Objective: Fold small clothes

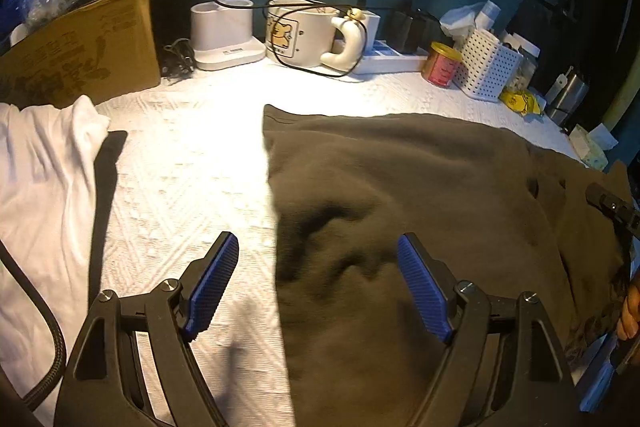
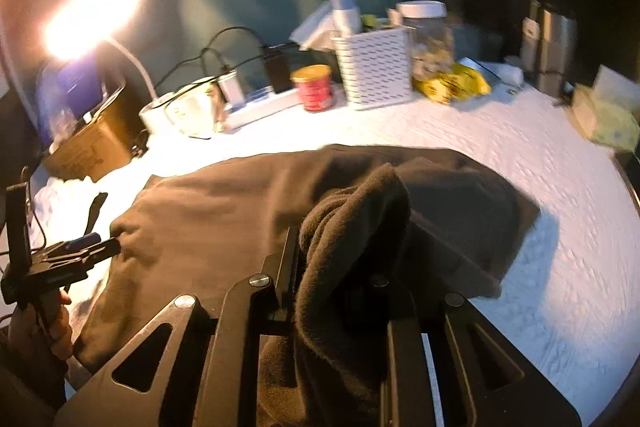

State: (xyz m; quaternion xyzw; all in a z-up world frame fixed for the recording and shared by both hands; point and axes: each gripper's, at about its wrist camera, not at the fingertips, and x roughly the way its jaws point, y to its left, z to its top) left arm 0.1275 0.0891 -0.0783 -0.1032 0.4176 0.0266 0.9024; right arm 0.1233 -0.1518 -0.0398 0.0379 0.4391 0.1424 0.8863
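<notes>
1. Bunched brown cloth fills the right claw [image 2: 340, 267], whose jaws are clenched on a gathered edge of the brown garment [image 2: 248, 211] and hold it raised off the white textured surface [image 2: 540, 211].
2. Spread over the middle of that surface, the rest of the garment lies mostly flat, with a white garment [image 1: 44, 179] well apart to its left.
3. Over the brown garment's left edge hovers the left claw [image 1: 316, 283], released, with nothing between its blue pads [image 1: 424, 291].
4. For a clean fold, the right claw should probably carry the lifted edge straight across, keeping it level so the crease runs parallel to the far hem.
5. Pressing down near the intended crease, the left claw could stop the cloth from sliding.
6. Clutter along the back, such as the mug [image 1: 300, 31] and the red tin [image 1: 442, 63], should be kept clear of the swing.
</notes>
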